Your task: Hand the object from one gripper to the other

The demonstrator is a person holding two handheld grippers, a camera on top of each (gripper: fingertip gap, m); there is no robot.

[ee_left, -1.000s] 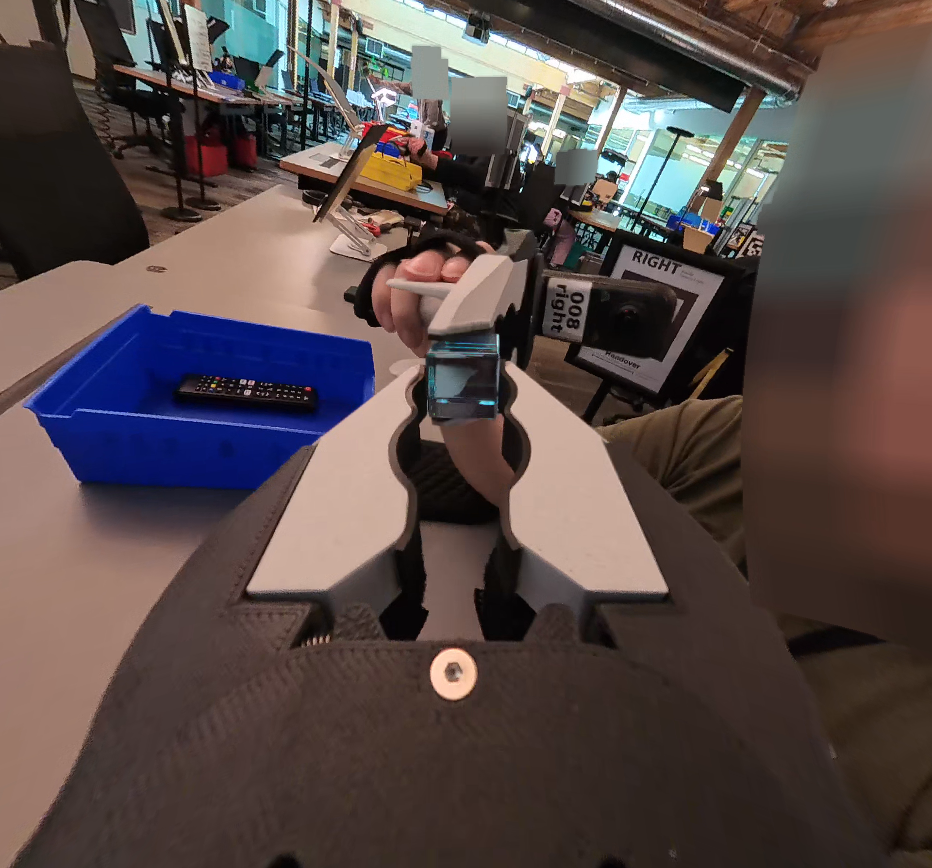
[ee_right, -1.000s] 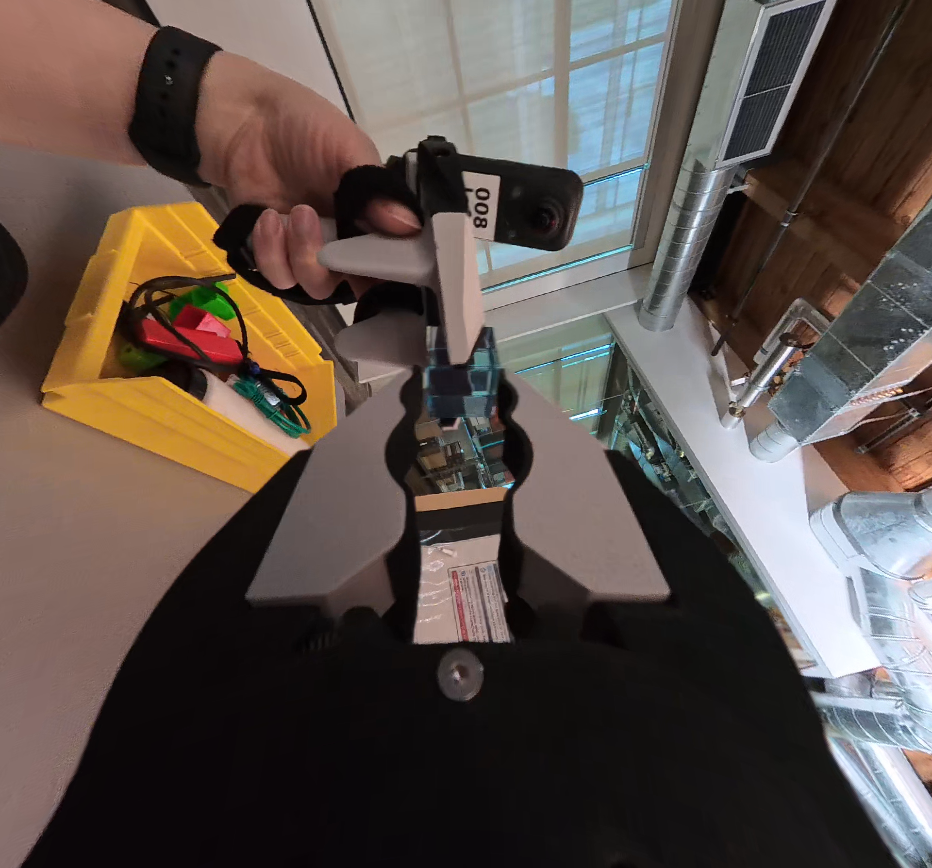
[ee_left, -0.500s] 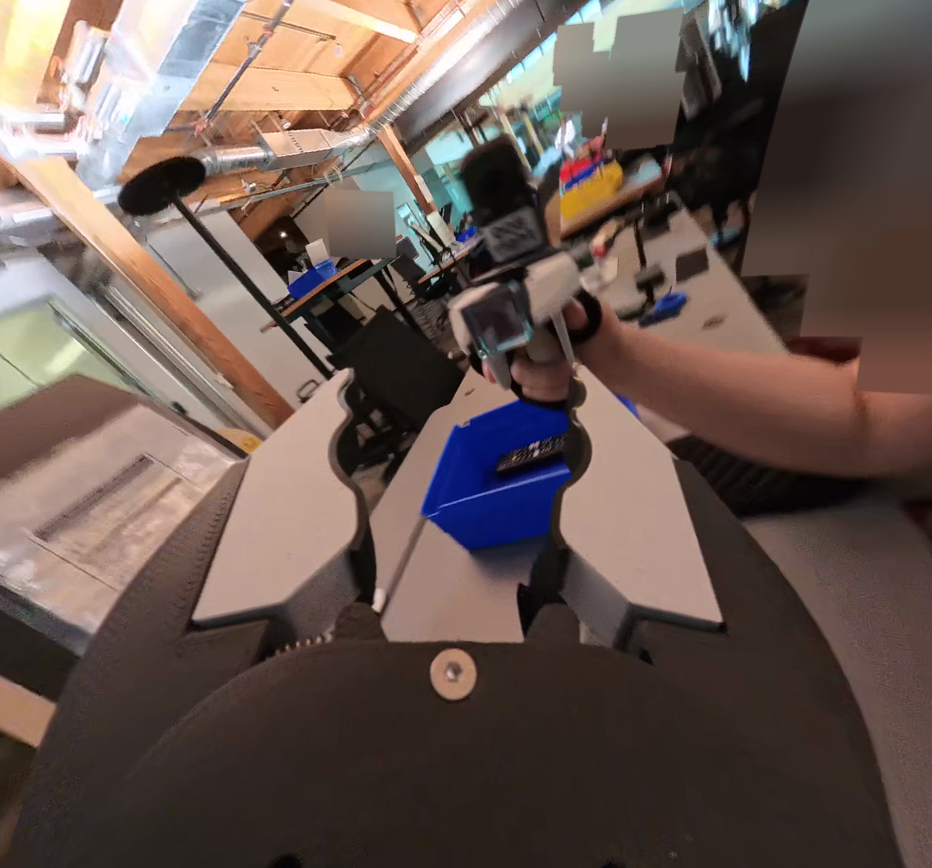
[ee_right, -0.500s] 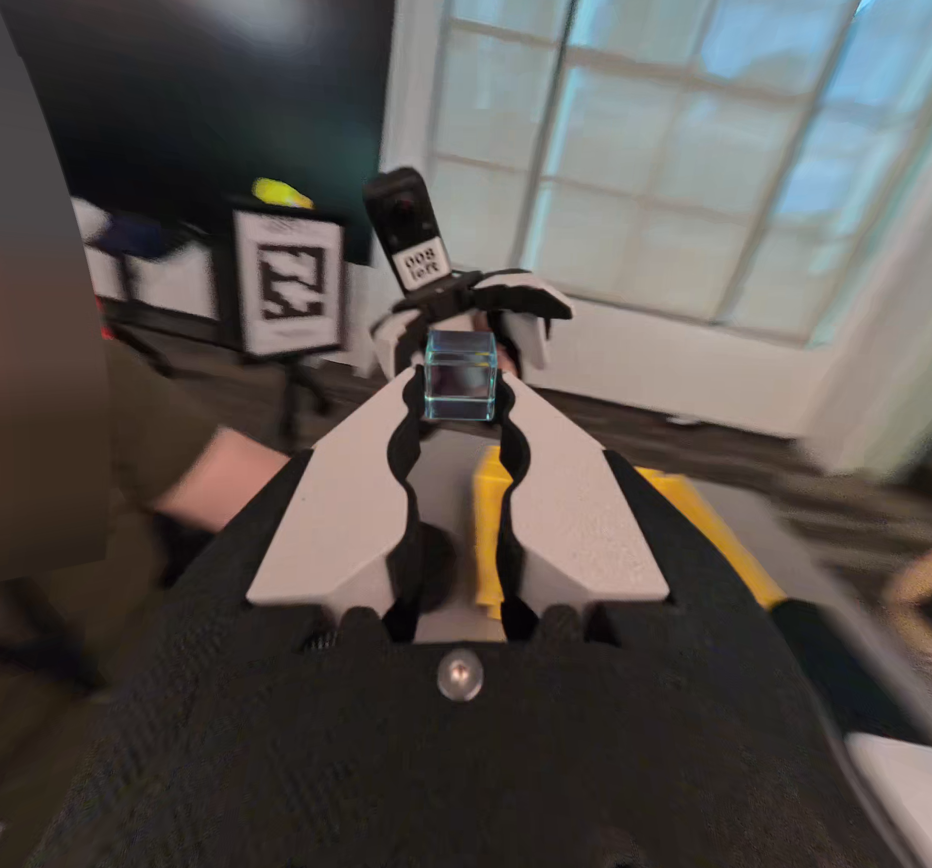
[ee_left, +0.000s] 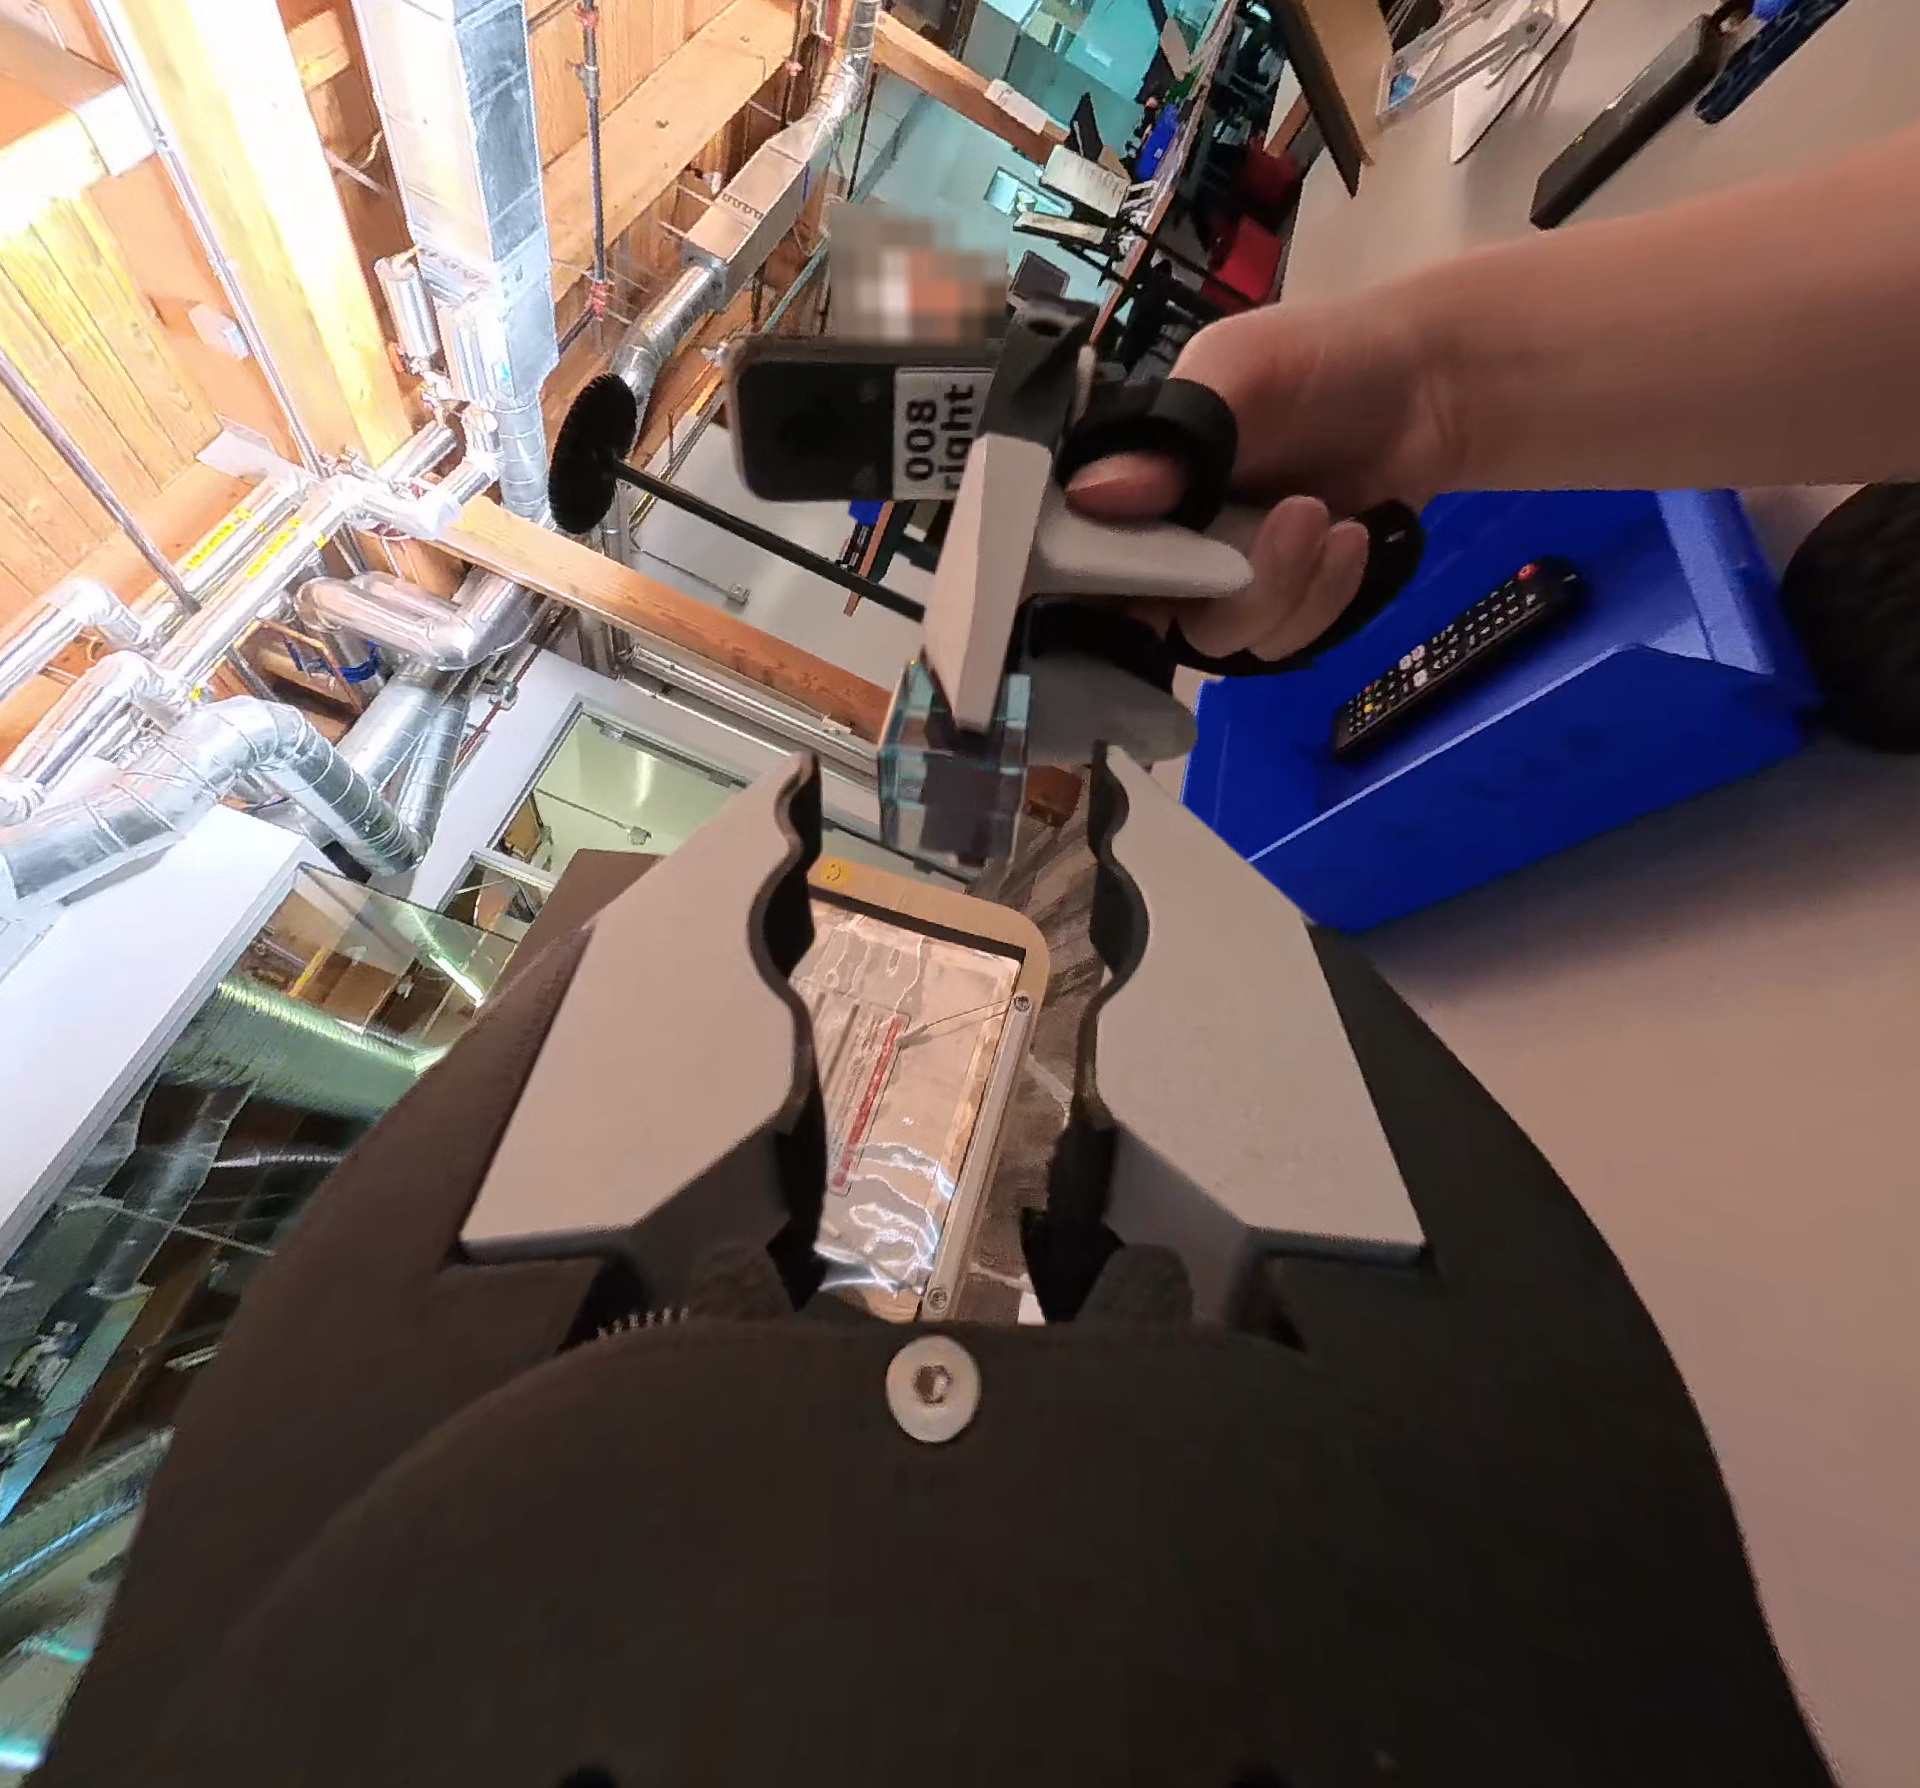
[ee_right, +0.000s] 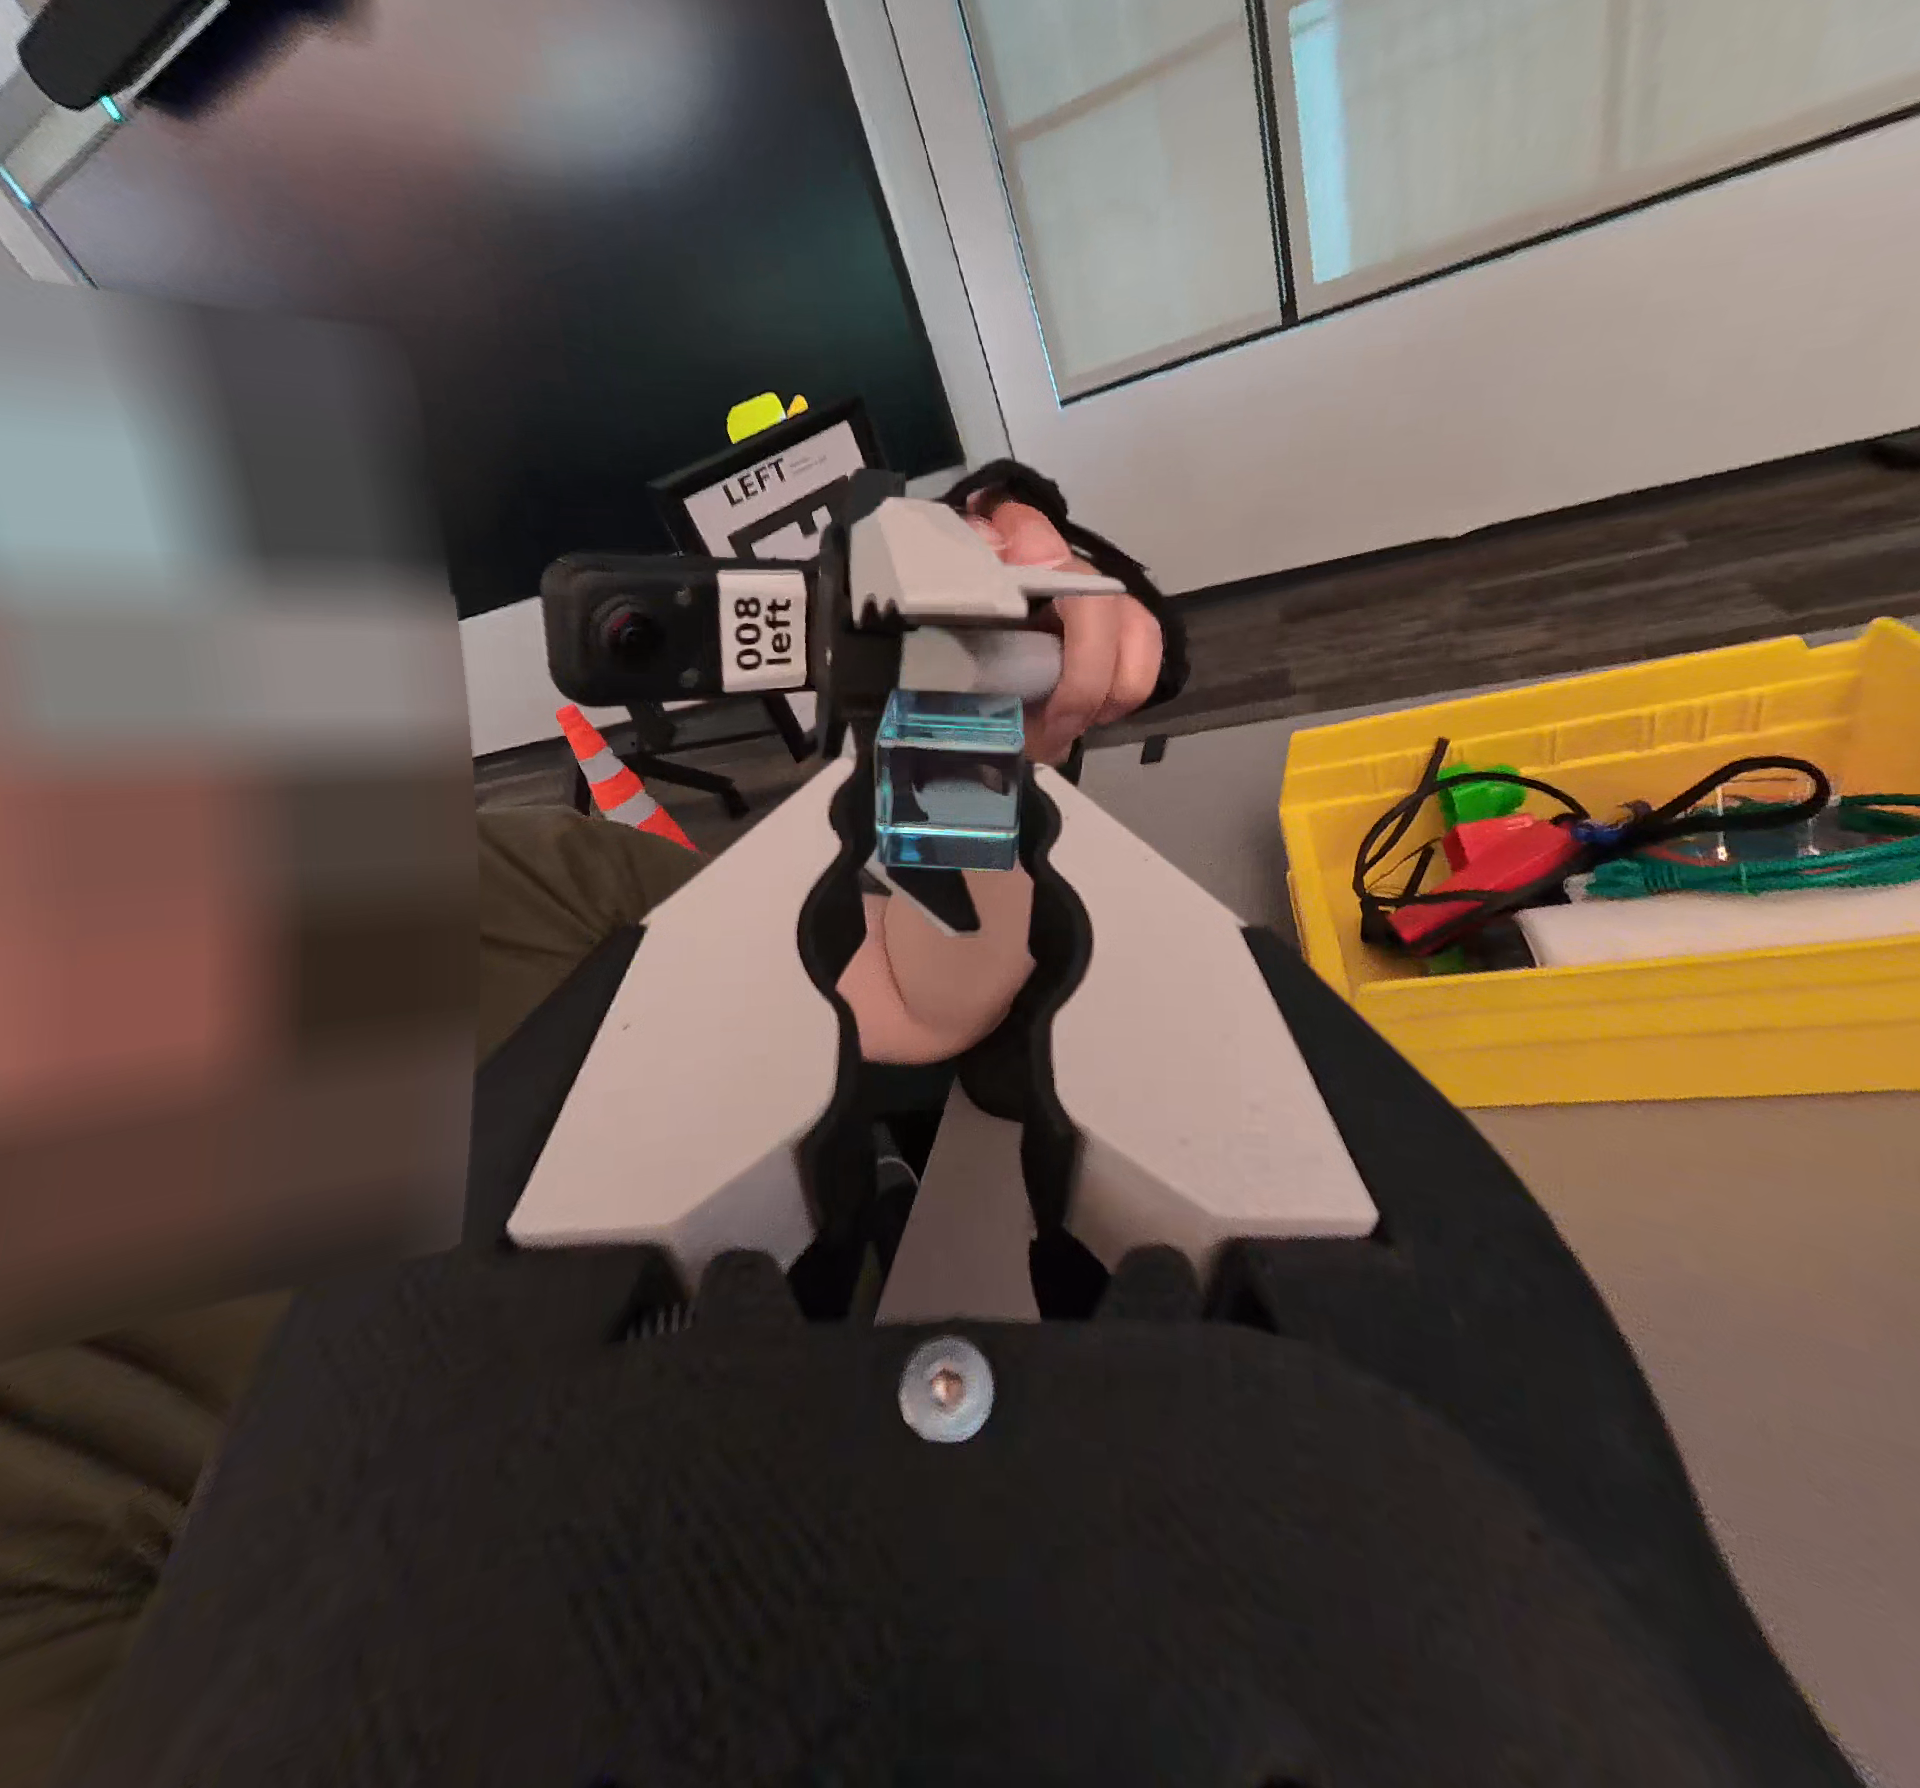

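A clear glass-like cube (ee_right: 948, 793) with a blue tint sits between the fingertips of my right gripper (ee_right: 948, 788), which is shut on it and holds it in the air. In the left wrist view the cube (ee_left: 951, 793) lies between the spread fingertips of my left gripper (ee_left: 954, 774), which is open, with a gap on each side. The right gripper (ee_left: 971, 699) shows there, held by a hand from above the cube. In the right wrist view the left gripper (ee_right: 940, 699) shows just behind the cube, held by a hand.
A blue bin (ee_left: 1558, 782) with a black remote (ee_left: 1455, 658) stands on the grey table (ee_left: 1662, 1167). A yellow bin (ee_right: 1558, 1042) of cables and small parts stands at the right. An orange cone (ee_right: 613, 782) and a framed sign stand on the floor behind.
One second ago both grippers were closed on the cube. The left gripper then opened and pulled away. Now it is back close, open around the cube, which stays in the right gripper.
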